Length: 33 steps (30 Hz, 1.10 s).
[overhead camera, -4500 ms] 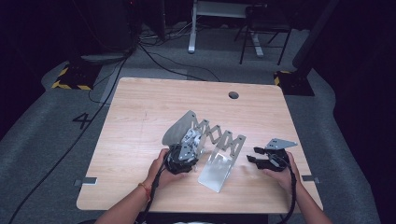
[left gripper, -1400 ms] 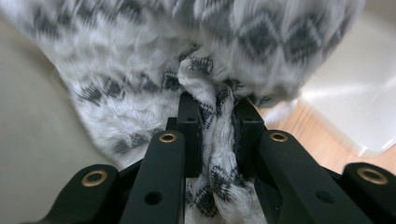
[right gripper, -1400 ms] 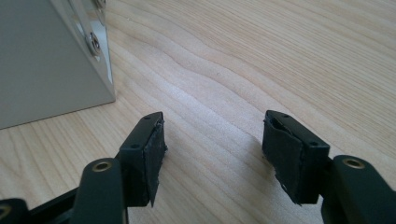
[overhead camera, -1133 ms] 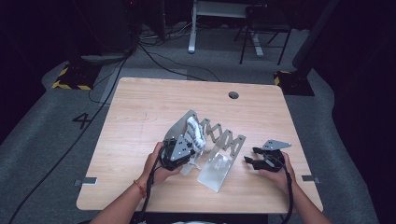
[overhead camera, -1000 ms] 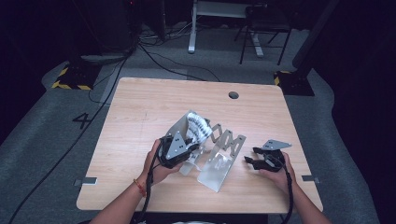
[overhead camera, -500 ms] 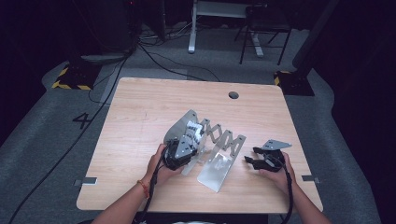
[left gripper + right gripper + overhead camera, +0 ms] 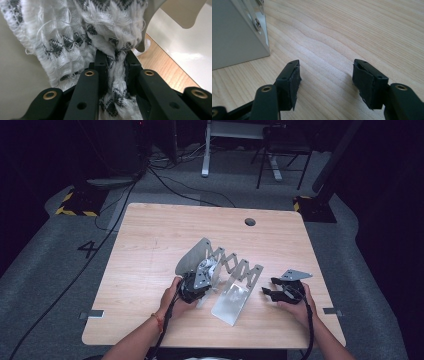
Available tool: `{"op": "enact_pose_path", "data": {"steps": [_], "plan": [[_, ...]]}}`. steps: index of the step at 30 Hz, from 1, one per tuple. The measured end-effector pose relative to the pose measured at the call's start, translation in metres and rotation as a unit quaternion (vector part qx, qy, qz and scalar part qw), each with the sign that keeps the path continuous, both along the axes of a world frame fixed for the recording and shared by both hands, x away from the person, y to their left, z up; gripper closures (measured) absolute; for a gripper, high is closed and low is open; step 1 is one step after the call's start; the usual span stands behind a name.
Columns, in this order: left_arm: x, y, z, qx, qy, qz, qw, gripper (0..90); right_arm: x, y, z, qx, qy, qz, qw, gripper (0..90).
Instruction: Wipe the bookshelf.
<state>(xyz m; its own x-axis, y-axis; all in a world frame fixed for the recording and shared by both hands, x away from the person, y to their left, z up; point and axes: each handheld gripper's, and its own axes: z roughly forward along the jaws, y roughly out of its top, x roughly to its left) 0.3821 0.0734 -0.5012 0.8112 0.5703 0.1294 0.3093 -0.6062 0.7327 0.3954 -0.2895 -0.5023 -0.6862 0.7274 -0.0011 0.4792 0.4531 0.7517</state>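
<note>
A metal folding rack [image 7: 239,271] with scissor links and flat end plates stands in the middle of the wooden table [image 7: 165,235]. My left gripper [image 7: 199,284] is at the rack's near left plate, shut on a white and dark grey knitted cloth [image 7: 206,269]. In the left gripper view the cloth [image 7: 75,37] is bunched between the jaws of the left gripper [image 7: 116,58] and hangs against a pale plate [image 7: 15,82]. My right gripper [image 7: 268,293] rests to the right of the rack. Its jaws stand open over bare wood [image 7: 325,72] with nothing between them.
A corner of the rack's plate [image 7: 237,32] with rivets lies left of the right gripper. A round cable hole [image 7: 250,222] sits at the table's far edge. Cables and chair legs lie on the grey floor [image 7: 45,270] beyond the table.
My left hand has come down and a little toward me with the cloth, from the top of the left plate to low beside it. The right gripper has not moved.
</note>
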Motion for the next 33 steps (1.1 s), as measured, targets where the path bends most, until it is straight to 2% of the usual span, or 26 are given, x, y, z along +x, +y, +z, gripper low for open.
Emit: {"op": "enact_pose_path", "data": {"steps": [4,10,13,15,17,18,20,21,23,25,26,28,29,31,33], "plan": [[-0.003,0.005,0.003,0.004,0.018,-0.011,0.9998,77.7,0.000,0.000,0.000,-0.001,0.000,0.000,1.0000,39.5],[-0.016,0.017,0.010,0.035,0.037,-0.040,0.9979,77.9,0.000,0.000,0.000,0.000,0.001,-0.001,1.0000,39.5],[-0.021,0.027,0.011,0.035,0.048,-0.041,0.9974,78.0,0.000,0.000,0.000,0.001,0.001,-0.002,1.0000,39.5],[-0.026,0.035,0.013,0.044,0.049,-0.038,0.9971,77.9,0.000,0.000,0.000,0.001,0.001,-0.002,1.0000,39.5],[-0.031,0.043,0.015,0.029,0.048,-0.021,0.9982,77.8,0.000,-0.001,0.000,0.000,0.002,-0.002,1.0000,39.6],[-0.032,0.047,0.018,0.019,0.042,-0.012,0.9988,77.9,0.000,-0.001,0.000,0.000,0.002,-0.002,1.0000,39.5],[-0.035,0.050,0.031,0.001,0.014,0.004,0.9999,77.9,0.000,-0.001,0.000,-0.001,0.001,-0.002,1.0000,39.6],[-0.035,0.053,0.041,-0.019,-0.003,0.012,0.9998,77.9,0.000,-0.001,0.000,0.000,0.001,-0.003,1.0000,39.6],[-0.036,0.055,0.057,-0.039,-0.027,0.024,0.9986,78.0,0.000,-0.001,0.000,-0.001,0.001,-0.004,1.0000,39.5],[-0.037,0.058,0.072,-0.072,-0.042,0.034,0.9960,78.0,0.000,-0.001,0.000,-0.001,0.001,-0.004,1.0000,39.5],[-0.038,0.059,0.080,-0.080,-0.053,0.040,0.9945,77.9,0.000,-0.001,0.000,0.001,0.001,-0.004,1.0000,39.7],[-0.040,0.062,0.093,-0.100,-0.075,0.051,0.9908,77.9,0.001,-0.003,0.000,0.009,0.003,-0.005,0.9999,39.8],[-0.042,0.064,0.100,-0.114,-0.088,0.057,0.9879,78.0,0.001,-0.004,0.000,0.011,0.005,-0.004,0.9999,39.8],[-0.044,0.066,0.107,-0.117,-0.108,0.064,0.9851,78.0,0.001,-0.004,0.000,0.010,0.005,-0.005,0.9999,39.7],[-0.044,0.069,0.110,-0.118,-0.118,0.069,0.9836,78.0,0.001,-0.004,0.000,0.007,0.003,-0.006,0.9999,39.6]]}}
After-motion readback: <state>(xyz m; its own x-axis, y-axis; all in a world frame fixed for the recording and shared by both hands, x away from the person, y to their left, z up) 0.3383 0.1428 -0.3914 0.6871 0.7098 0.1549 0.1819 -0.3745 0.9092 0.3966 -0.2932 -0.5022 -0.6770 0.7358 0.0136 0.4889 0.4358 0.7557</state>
